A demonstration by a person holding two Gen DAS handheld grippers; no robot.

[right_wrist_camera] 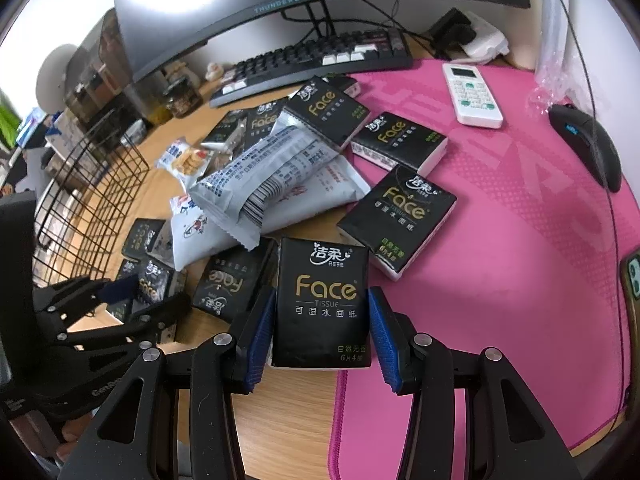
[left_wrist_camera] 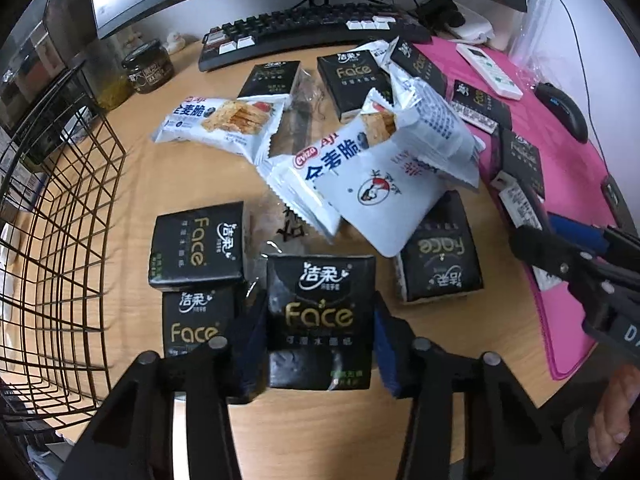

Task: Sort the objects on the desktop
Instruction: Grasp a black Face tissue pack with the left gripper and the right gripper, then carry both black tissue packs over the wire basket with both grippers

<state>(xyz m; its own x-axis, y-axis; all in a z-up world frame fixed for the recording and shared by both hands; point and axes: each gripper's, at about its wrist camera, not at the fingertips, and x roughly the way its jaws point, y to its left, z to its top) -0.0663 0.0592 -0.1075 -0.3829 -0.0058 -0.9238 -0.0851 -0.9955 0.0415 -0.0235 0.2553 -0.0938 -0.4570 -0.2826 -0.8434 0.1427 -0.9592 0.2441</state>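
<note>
Both grippers look clamped on black tissue packs at the pile's near edge, left gripper [left_wrist_camera: 320, 332] on one [left_wrist_camera: 320, 320], right gripper [right_wrist_camera: 322, 324] on another [right_wrist_camera: 322, 300] (slick wrappers), so either could slip before reaching the wire basket [left_wrist_camera: 60, 240].

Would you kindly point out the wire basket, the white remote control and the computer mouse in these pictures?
wire basket [left_wrist_camera: 60, 240], left wrist view, on its black grid wall.
white remote control [right_wrist_camera: 472, 94], right wrist view, on its keypad face.
computer mouse [right_wrist_camera: 588, 144], right wrist view, on its black back.
</note>
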